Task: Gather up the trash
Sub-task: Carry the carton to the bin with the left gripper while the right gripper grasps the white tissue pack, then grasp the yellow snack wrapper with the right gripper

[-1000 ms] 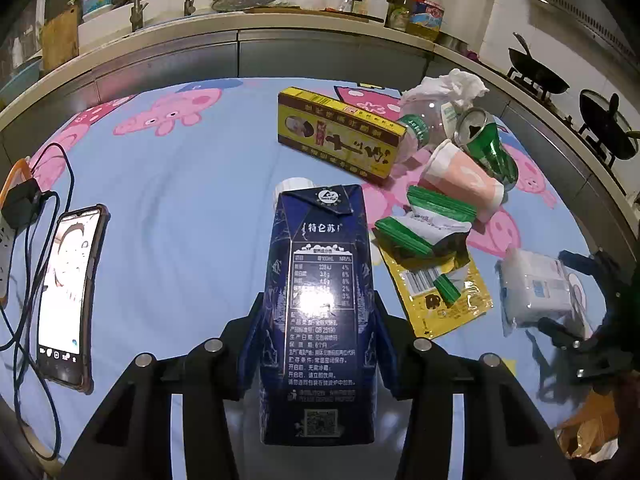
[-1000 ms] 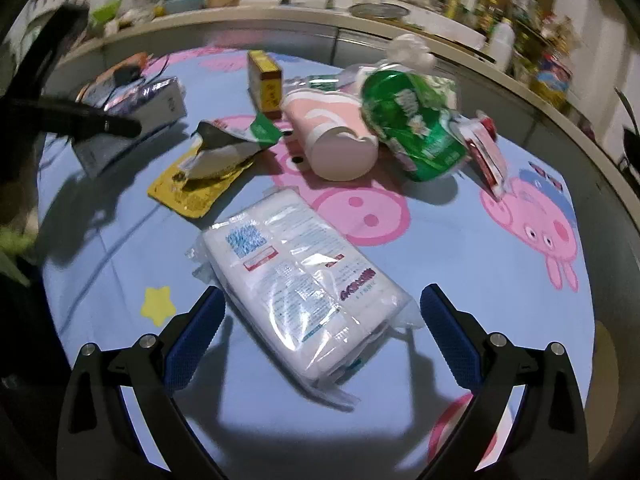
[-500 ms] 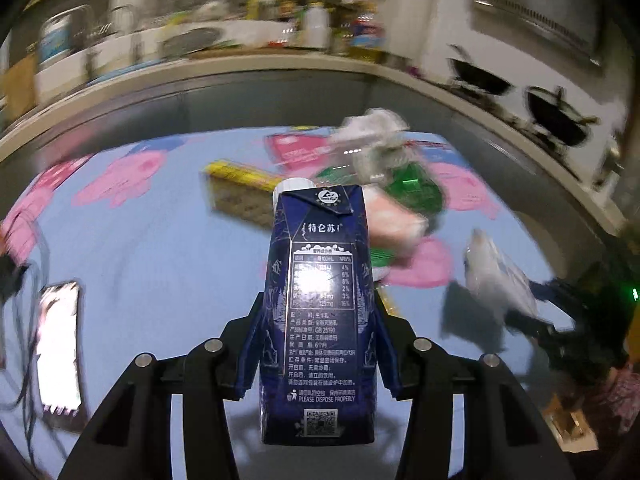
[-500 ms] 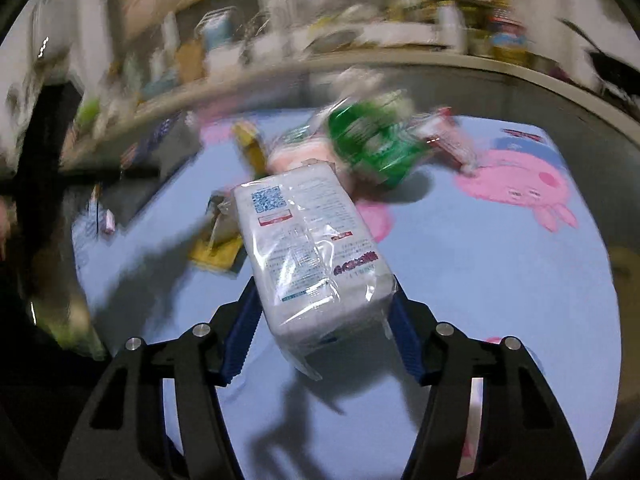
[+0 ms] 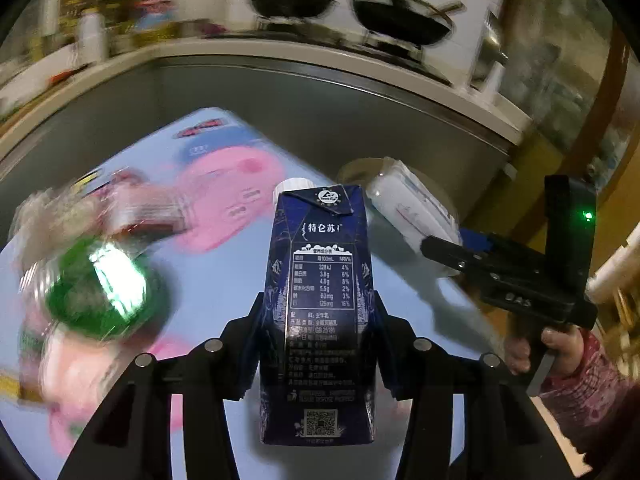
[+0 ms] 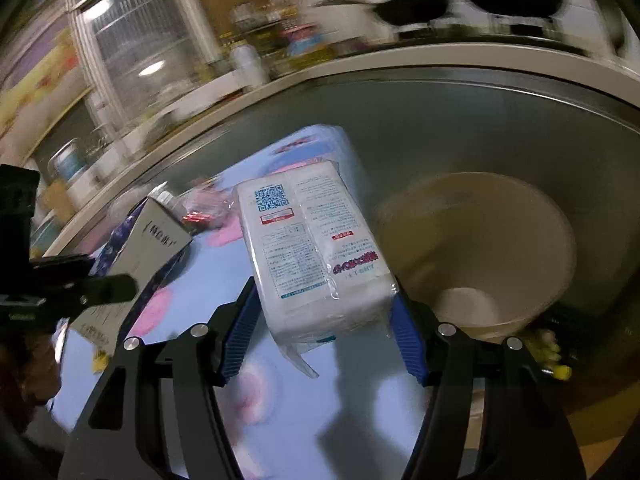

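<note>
A table is lying under a pale blue cloth [image 5: 224,276] printed with pink cartoon pigs, and it is standing in a dim kitchen, close against a grey metal counter front [image 5: 320,120] that is curving around its far side. Two dark woks [image 5: 400,26] are sitting on the stove beyond the counter, and blurred bottles and jars are crowding the worktop to the left. A cream-coloured bin [image 6: 496,248] is standing off the table's right edge, its mouth gaping and a pale shape showing at its bottom. On the cloth to the left, a heap of litter is smearing past in blur: a green wrapper [image 5: 100,288] is glinting, with pink and clear packaging around it too blurred to name. The left gripper [image 5: 318,344] is pinching a dark blue milk carton [image 5: 320,300] upright between its fingers, above the cloth. The right gripper [image 6: 322,324] is clamping a white plastic-wrapped pack [image 6: 312,248] between its blue pads [image 6: 240,332], carrying it clear of the cloth, just beside the bin. A hand [image 5: 560,348] in a reddish patterned sleeve is gripping the right tool's handle.
</note>
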A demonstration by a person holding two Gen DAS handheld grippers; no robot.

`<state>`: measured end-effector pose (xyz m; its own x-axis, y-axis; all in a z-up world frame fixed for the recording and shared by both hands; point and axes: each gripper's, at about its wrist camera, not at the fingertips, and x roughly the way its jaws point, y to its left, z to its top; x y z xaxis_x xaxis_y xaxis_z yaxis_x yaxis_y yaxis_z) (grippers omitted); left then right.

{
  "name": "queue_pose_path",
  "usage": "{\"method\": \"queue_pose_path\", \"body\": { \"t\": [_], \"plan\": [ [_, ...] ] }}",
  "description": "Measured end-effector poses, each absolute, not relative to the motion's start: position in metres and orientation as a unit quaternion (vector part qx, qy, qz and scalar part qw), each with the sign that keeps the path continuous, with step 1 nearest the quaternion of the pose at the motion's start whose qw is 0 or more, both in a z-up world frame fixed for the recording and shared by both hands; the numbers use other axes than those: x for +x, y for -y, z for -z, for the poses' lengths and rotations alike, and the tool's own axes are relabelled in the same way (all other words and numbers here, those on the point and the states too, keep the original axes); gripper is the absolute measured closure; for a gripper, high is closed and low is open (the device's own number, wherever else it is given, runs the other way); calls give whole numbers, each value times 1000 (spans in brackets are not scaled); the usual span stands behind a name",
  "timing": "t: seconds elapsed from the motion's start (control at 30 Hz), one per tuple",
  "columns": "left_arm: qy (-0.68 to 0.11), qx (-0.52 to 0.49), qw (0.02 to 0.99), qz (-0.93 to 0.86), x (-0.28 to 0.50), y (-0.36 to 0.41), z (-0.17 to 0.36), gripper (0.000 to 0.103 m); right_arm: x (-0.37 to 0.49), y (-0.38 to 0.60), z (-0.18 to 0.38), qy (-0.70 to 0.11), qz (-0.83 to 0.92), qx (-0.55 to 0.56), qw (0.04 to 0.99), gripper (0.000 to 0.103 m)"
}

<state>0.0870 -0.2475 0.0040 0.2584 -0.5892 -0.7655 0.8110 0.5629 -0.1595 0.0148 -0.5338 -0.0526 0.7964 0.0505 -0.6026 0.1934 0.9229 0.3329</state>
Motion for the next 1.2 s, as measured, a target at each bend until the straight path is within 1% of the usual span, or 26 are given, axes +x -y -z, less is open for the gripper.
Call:
{"method": "queue_pose_path", "body": {
  "t": [0.23,0.3,0.33,0.37,0.4,0.43,0.5,0.6,0.67,0.73,0.8,0.87,0.93,1.07,1.2],
  "plan": [
    [-463,158,720,492,118,380,18,54,18,624,71,-331,132,210,911,41],
    [-467,166,716,492,123,400,25,53,24,640,77,-334,143,213,907,37],
    [-469,170,717,488,126,409,30,49,27,645,80,-334,148,213,906,35],
    [-469,174,721,480,129,417,35,44,30,647,82,-332,151,213,906,27],
    [-466,175,729,470,133,420,38,33,31,650,83,-328,157,213,907,24],
    [-458,172,742,459,136,422,39,30,32,653,84,-324,162,214,907,24],
    [-452,167,751,450,141,425,37,30,30,650,82,-320,164,214,908,24],
    [-448,141,761,446,144,407,22,30,19,639,76,-306,162,219,912,24],
    [-426,125,777,446,138,381,3,30,15,629,68,-298,156,218,916,25],
    [-407,111,788,449,128,353,-11,30,12,616,57,-287,142,216,923,31],
    [-385,100,798,452,113,318,-24,30,11,602,49,-278,121,215,928,43],
    [-370,88,803,458,97,279,-33,30,16,579,39,-272,85,214,935,47],
    [-363,76,808,457,88,250,-35,30,22,555,34,-272,52,207,938,53],
    [-369,42,822,431,82,158,-30,30,41,493,32,-295,-27,189,936,55],
    [-385,12,852,354,87,65,-19,30,57,432,44,-332,-96,175,922,55]
  ]
}}
